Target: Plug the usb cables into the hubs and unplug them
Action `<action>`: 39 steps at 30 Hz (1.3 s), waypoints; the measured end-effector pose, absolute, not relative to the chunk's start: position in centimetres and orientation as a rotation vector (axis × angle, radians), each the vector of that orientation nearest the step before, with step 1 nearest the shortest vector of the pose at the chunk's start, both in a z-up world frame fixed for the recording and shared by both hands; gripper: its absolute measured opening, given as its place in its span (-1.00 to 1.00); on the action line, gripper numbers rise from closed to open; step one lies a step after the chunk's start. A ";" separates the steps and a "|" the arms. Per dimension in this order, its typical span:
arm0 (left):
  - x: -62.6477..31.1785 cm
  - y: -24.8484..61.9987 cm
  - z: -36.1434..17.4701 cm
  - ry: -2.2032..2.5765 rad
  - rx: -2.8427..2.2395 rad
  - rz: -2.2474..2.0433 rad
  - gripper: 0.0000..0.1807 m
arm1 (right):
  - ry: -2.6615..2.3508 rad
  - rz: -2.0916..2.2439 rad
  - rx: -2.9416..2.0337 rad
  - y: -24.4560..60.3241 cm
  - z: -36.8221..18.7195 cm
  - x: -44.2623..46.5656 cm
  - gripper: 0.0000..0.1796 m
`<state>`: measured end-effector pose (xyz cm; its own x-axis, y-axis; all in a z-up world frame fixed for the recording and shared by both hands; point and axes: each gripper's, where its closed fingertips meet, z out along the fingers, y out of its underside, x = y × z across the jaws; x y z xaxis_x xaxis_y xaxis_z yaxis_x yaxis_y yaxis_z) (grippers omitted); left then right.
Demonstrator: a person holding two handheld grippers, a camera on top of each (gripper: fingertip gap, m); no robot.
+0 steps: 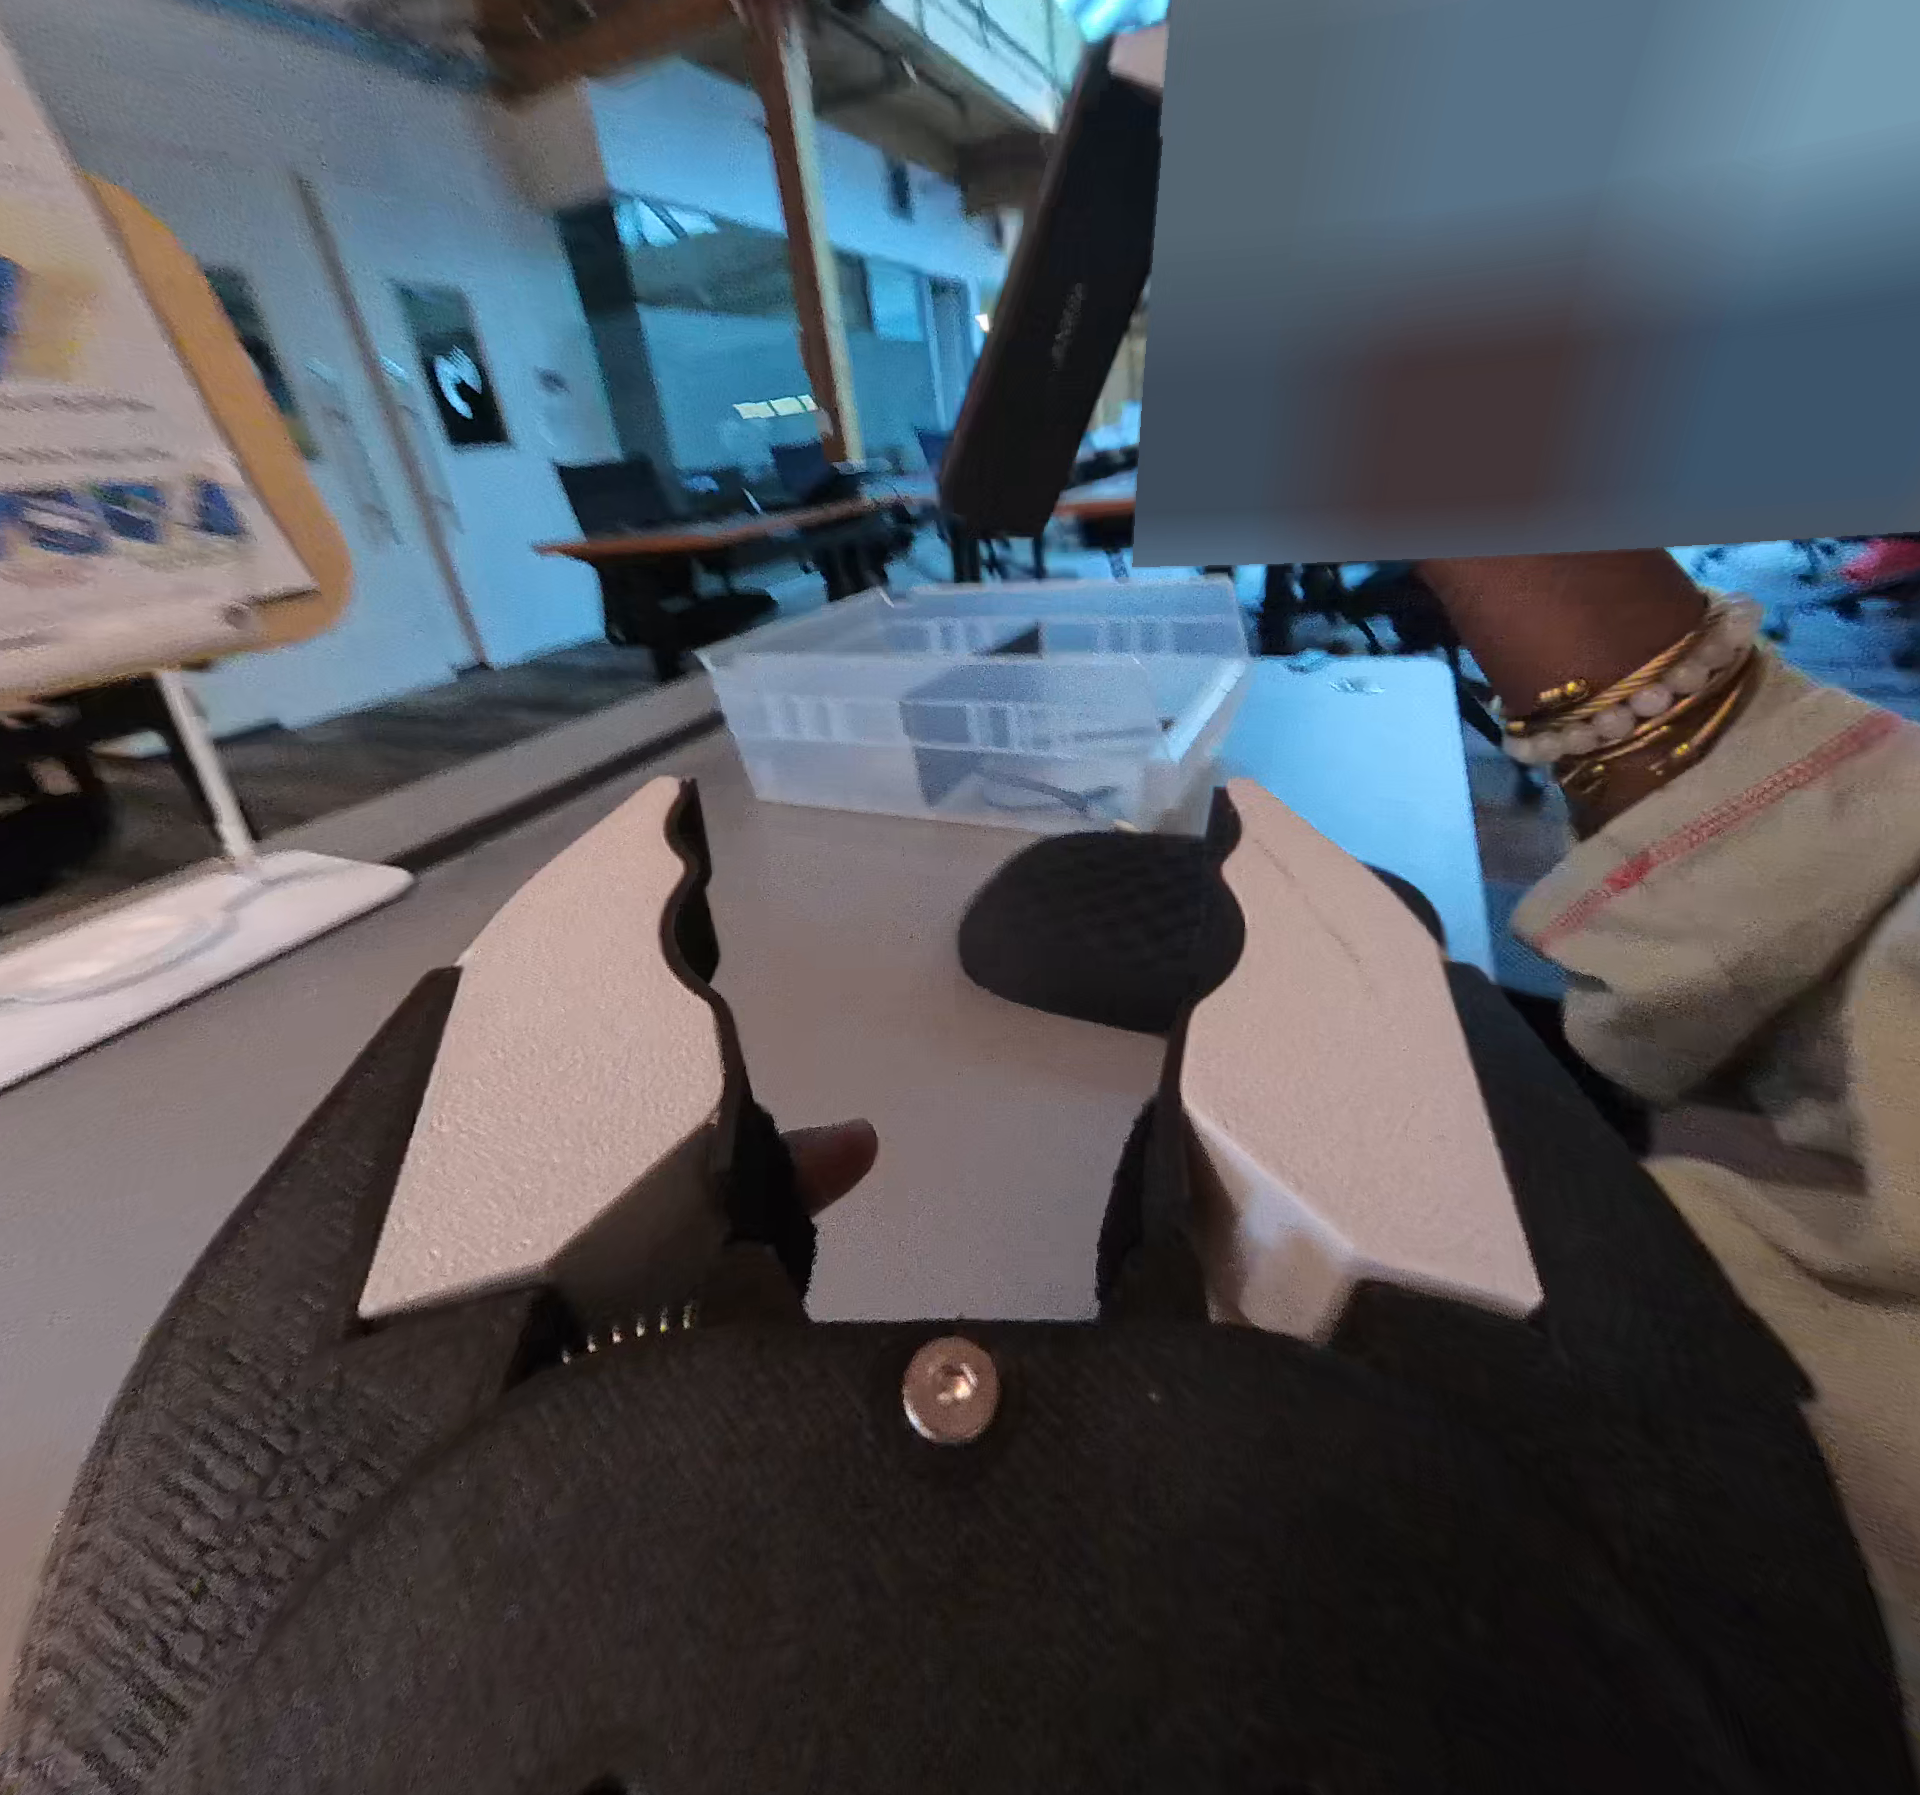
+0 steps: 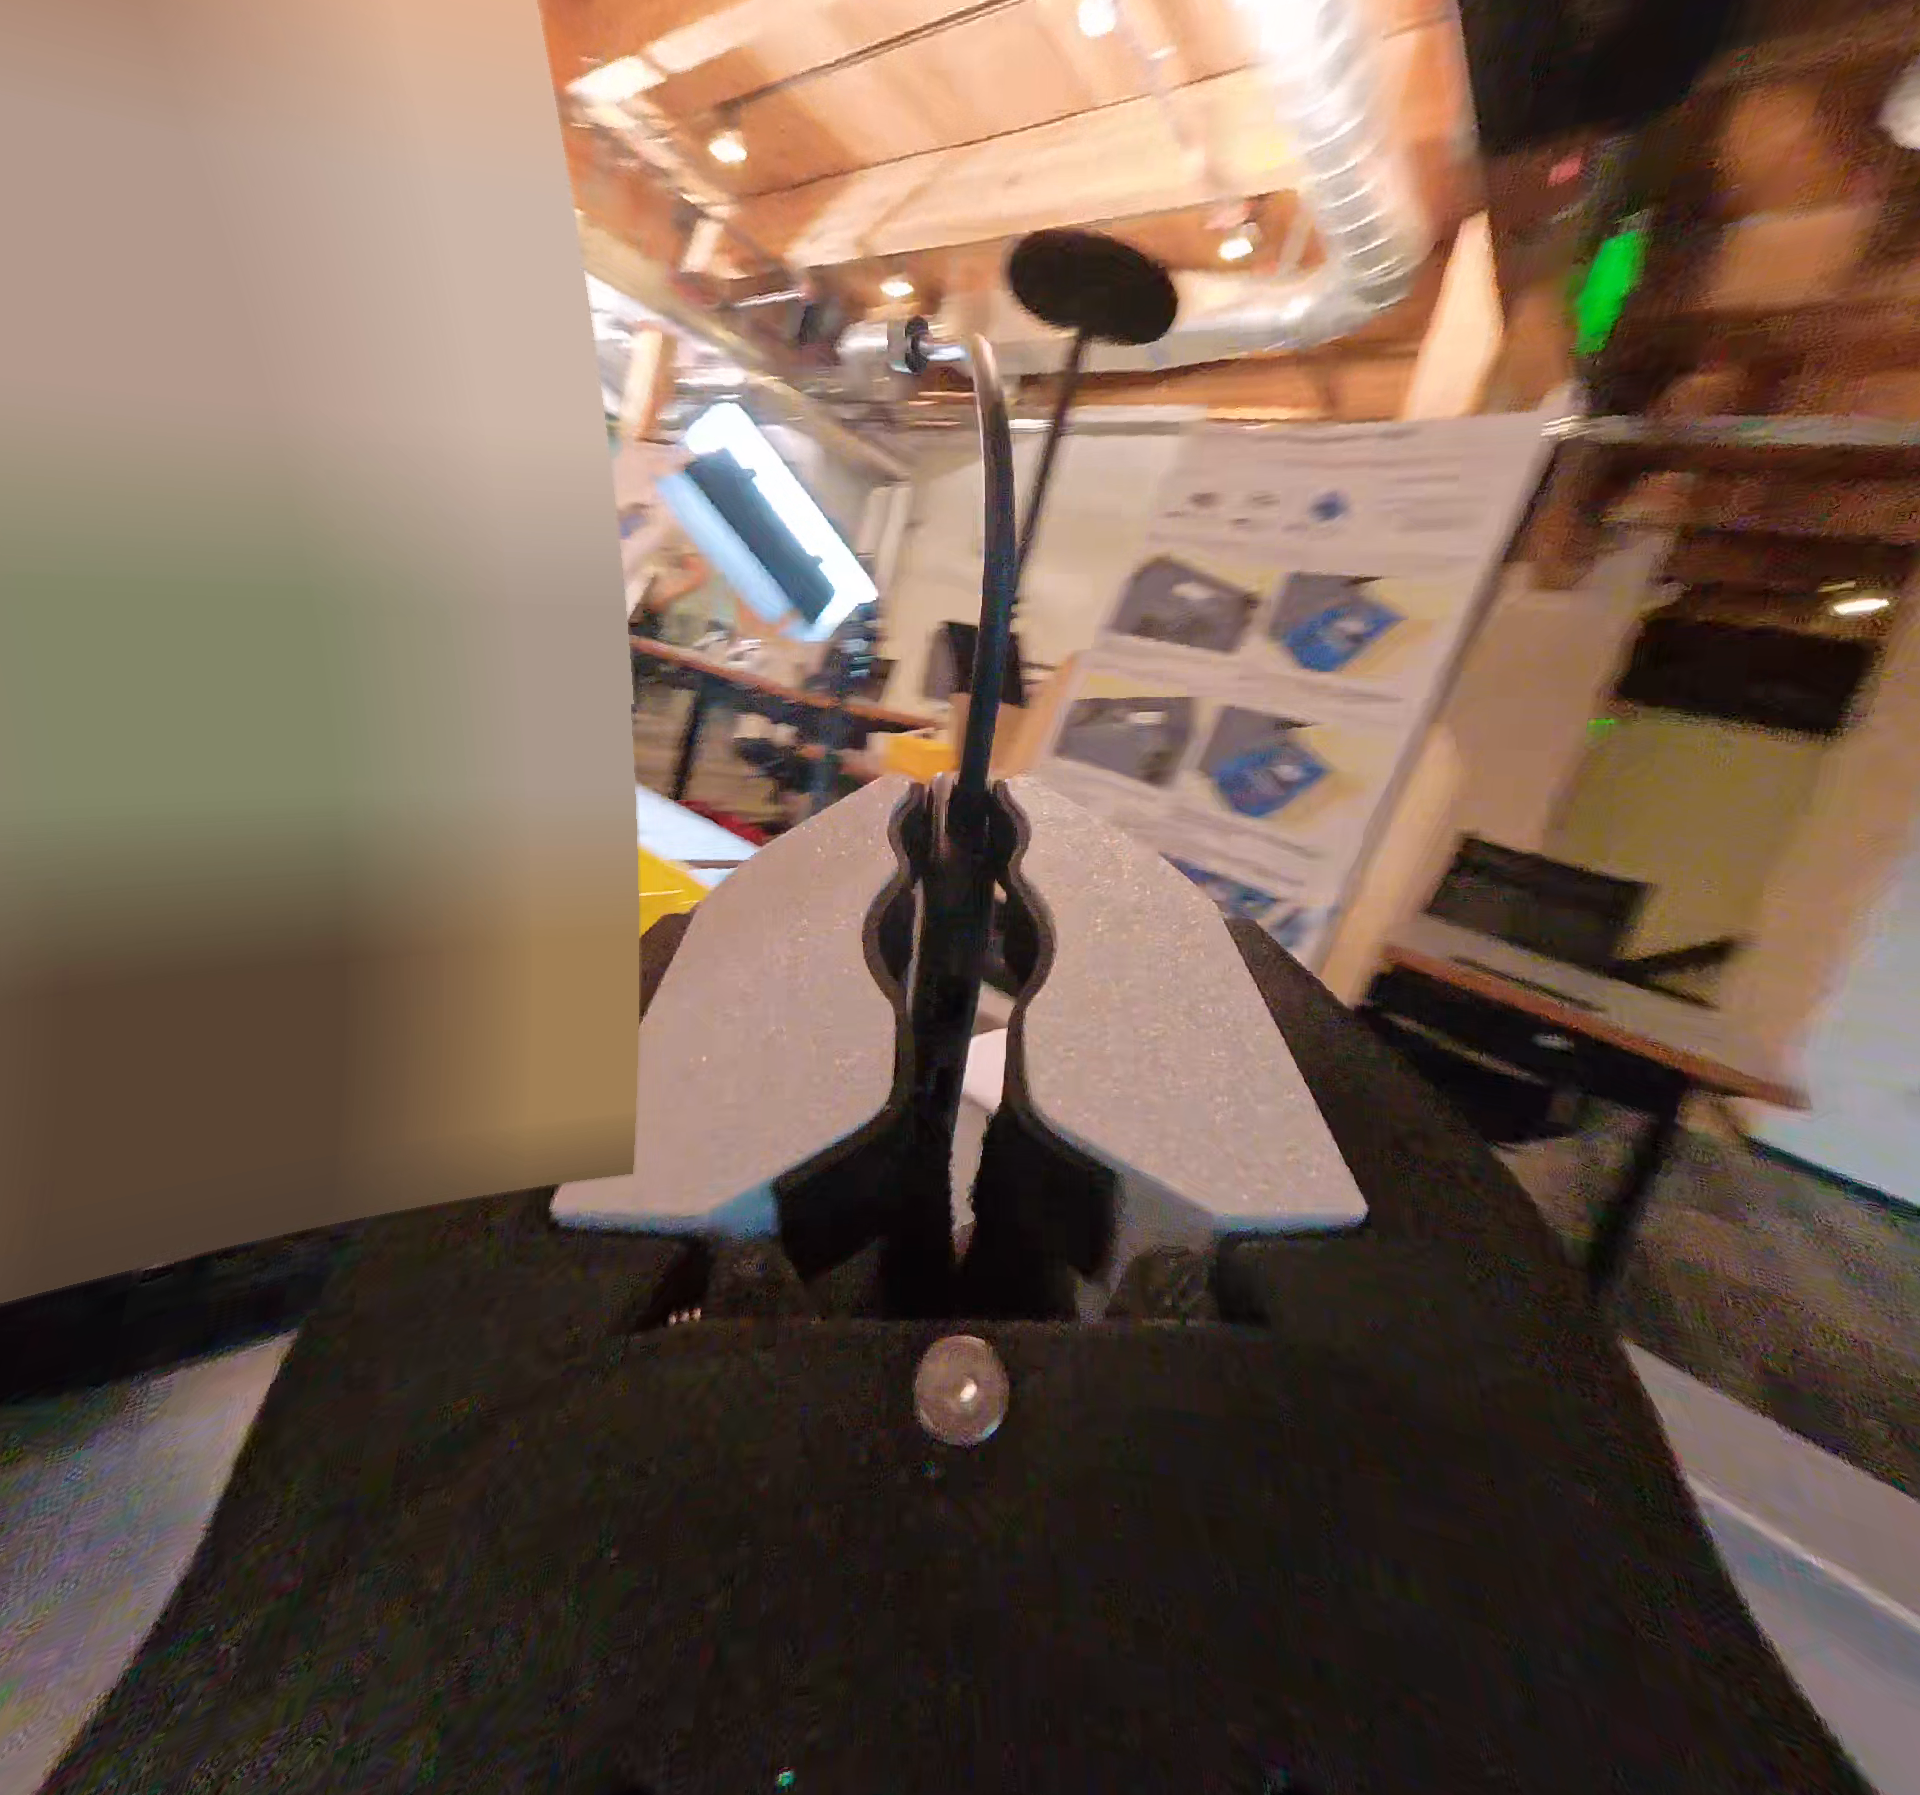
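A black cable point(image 2: 987, 602) is pinched between the pressed-together jaws of the right gripper point(image 2: 961, 800) and rises from the tips in a curve toward the ceiling, with a round black disc on a thin stem point(image 2: 1091, 285) just beside its upper end. The left gripper point(image 1: 956, 810) hangs over the pale grey bench point(image 1: 883, 1018) with its jaws spread wide and nothing between them. Beyond those tips a clear plastic box point(image 1: 977, 696) sits on the bench with grey items inside it, too blurred to tell apart, and a dark oval pad point(image 1: 1091, 924) lies just in front of it. Only the left view shows the bench top, the box, a gloved hand point(image 1: 1714, 914) with gold and bead bracelets point(image 1: 1631, 696) at the right, and a poster board on a white stand point(image 1: 125, 457) on the floor at the left. Only the right view shows the cable, the timber ceiling with a silver duct point(image 2: 1340, 187), and a poster board point(image 2: 1278, 665) beside a desk.
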<state>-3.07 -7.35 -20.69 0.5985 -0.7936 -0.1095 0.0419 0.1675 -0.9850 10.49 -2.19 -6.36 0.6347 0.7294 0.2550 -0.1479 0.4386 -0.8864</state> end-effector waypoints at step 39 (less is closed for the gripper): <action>-6.0 -5.7 -19.7 0.548 -1.129 -0.632 -0.25 | -1.553 -0.117 -1.927 18.7 -26.3 24.4 -0.78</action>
<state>-5.98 -5.66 -19.70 0.7037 -0.7057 -0.0826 0.1819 0.2914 -0.9391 24.36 18.66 -26.31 0.2940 0.8420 0.4522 0.9005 -0.0854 -0.4265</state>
